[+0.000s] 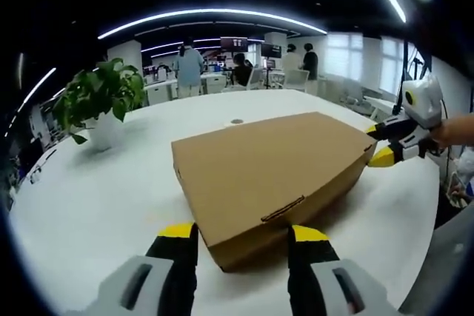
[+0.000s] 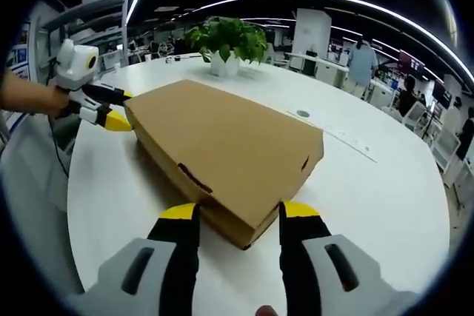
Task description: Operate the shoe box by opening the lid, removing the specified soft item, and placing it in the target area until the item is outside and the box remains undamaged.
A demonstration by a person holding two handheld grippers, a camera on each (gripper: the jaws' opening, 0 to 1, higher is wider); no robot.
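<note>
A shut brown cardboard shoe box (image 1: pixel 270 172) lies flat on the white table (image 1: pixel 89 197); its lid has a slot tab on the near side. In the left gripper view my left gripper (image 1: pixel 243 236) is open, its yellow-tipped jaws straddling the box's near corner. My right gripper (image 1: pixel 386 144), held by a hand, reaches in at the box's far right corner. In the right gripper view the box (image 2: pixel 222 142) runs away from my open right gripper (image 2: pixel 238 214), whose jaws flank that corner. The left gripper (image 2: pixel 111 109) sits at the opposite corner, jaws apart around it.
A potted green plant (image 1: pixel 100 98) (image 2: pixel 226 38) stands on the table beyond the box. A small round disc (image 1: pixel 236 120) (image 2: pixel 302 114) is set in the tabletop near a thin pale strip (image 2: pixel 344 138). People and desks fill the office behind. The table edge curves close on both sides.
</note>
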